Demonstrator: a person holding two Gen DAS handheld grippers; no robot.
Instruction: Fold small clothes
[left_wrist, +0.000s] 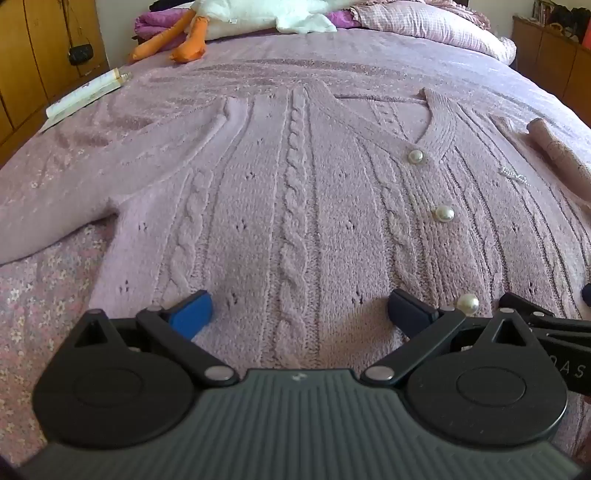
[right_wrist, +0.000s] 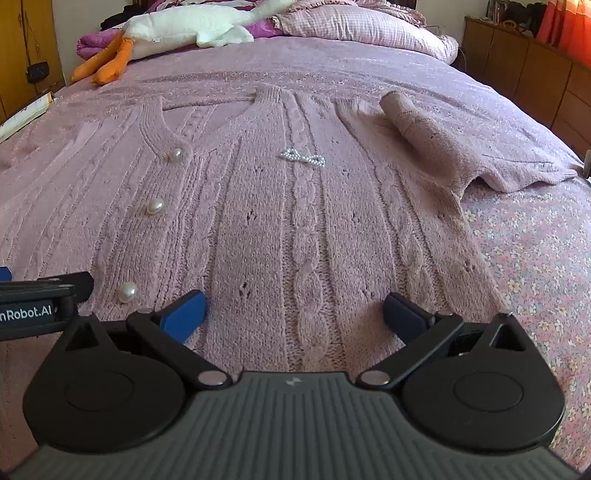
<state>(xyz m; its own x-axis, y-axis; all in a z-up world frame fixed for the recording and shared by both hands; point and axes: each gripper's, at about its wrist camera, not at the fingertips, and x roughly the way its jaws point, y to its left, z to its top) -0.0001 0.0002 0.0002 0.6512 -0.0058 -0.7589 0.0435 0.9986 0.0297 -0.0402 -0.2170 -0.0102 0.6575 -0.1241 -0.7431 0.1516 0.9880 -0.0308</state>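
A pink cable-knit cardigan with pearl buttons lies flat, front up, on the bed. Its left sleeve spreads out sideways. Its right sleeve is folded back over the shoulder. A small pearl bow sits on the chest. My left gripper hovers open over the lower hem on the left half, blue pads wide apart with nothing between them. My right gripper hovers open over the hem on the right half. Part of the left gripper shows at the left edge of the right wrist view.
The bed has a pink floral cover. A white plush goose with orange legs, pillows and a purple blanket lie at the head. A long paper item rests at the bed's left edge. Wooden cabinets flank the bed.
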